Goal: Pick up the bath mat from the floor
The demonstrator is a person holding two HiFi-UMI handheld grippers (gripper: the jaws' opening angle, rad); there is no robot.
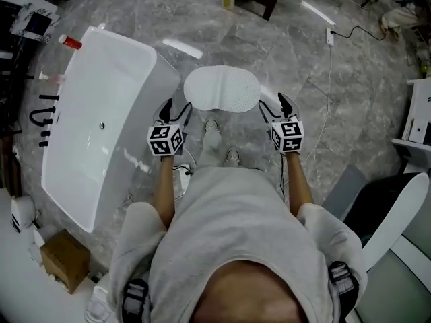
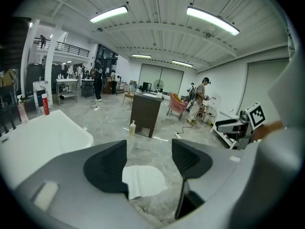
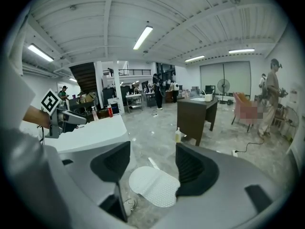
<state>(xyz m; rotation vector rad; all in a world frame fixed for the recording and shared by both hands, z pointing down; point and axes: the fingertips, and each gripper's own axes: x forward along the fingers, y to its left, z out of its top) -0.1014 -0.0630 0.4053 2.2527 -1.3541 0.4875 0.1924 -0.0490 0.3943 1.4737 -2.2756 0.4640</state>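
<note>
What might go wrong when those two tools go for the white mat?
The bath mat lies flat on smooth stone floor, so the open left tool and right tool may skid over its edge. Its left end sits close beside the bathtub, which the left tool might knock.

Left gripper view: bath mat [image 2: 143, 181] seen between jaws, its left part hidden behind jaw at picture's left. Right gripper view: mat's right edge hidden behind jaw at picture's right. Bottle [image 3: 178, 135] beyond jaws, beside dark desk [image 3: 196, 114]: label too small to tell.

Grey marble floor [image 1: 367, 113], white bathtub [image 1: 87, 153], dark cabinet [image 2: 145, 114], ceiling strip lights [image 2: 212, 19].
</note>
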